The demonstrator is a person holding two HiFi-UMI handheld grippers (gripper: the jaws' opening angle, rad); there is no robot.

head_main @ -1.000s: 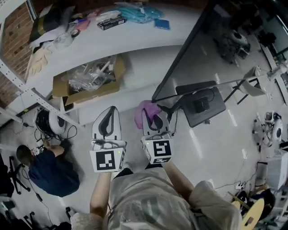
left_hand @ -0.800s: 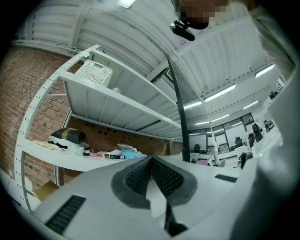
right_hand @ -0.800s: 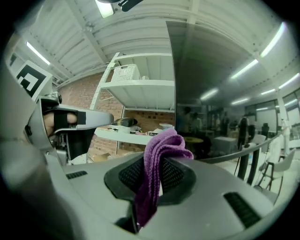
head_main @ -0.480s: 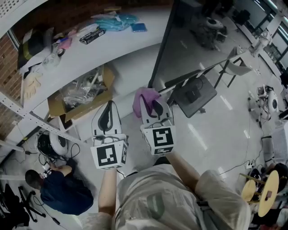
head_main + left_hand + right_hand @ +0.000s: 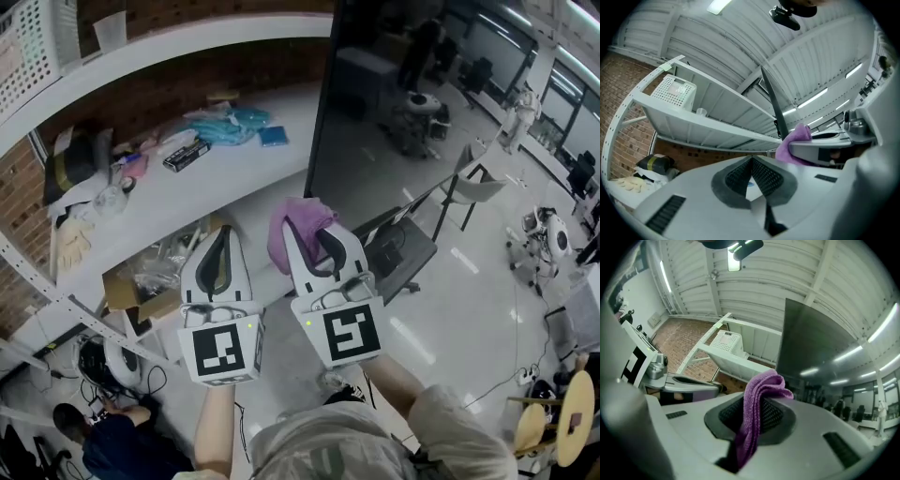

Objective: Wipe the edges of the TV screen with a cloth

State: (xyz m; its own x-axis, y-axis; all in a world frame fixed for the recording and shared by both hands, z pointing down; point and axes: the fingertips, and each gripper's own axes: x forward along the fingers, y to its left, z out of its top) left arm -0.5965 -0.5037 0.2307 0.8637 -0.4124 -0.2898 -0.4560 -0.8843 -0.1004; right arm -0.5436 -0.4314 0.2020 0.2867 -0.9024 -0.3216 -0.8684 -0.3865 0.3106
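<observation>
Purple cloth [image 5: 759, 390] is clamped between the jaws of the right gripper [image 5: 317, 246], with its folded end bunched above the jaw tips. The cloth is held near the lower left corner of the dark TV screen [image 5: 394, 103]; whether they touch cannot be determined. The jaws of the left gripper [image 5: 221, 253] are pressed together on nothing, just beside the right gripper, above the white shelf [image 5: 187, 150]
</observation>
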